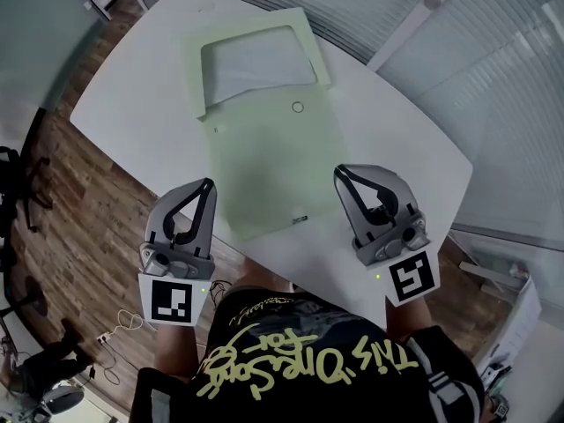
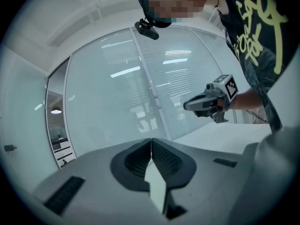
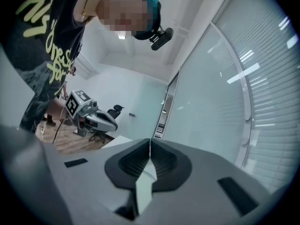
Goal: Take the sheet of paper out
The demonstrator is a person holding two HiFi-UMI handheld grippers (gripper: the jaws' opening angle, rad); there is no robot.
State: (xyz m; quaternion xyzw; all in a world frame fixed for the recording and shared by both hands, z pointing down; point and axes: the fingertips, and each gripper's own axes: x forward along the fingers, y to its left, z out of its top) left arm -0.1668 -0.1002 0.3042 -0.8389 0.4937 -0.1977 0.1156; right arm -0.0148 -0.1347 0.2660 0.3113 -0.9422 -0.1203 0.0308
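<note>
Two grippers hang just off the near edge of a white bench (image 1: 405,139), one in each of the person's hands, and neither has anything in it. The left gripper (image 1: 208,184) has its jaws pressed together with nothing between them, as its own view shows plainly, and the right gripper (image 1: 338,173) is the same, its jaws closed tip to tip on empty air. Both point roughly toward the far side of the bench, well apart from each other, with a pale green envelope (image 1: 273,161) lying flat between and beyond them. The envelope's near end sits close to the bench edge by the person, and its far end is open, the flap folded back. The sheet of paper (image 1: 256,67) shows as a white patch in that opening, lying inside the envelope and not yet drawn out at all. A small round button (image 1: 297,107) sits on the envelope just below the opening. Judged from this, the task has barely begun: the envelope looks ready, but neither gripper touches it or the paper. What is left seems to be nearly everything: reaching across to the far end, opening one gripper to pinch the exposed paper, probably steadying the envelope with the other, and sliding the sheet clear onto the bench.
</note>
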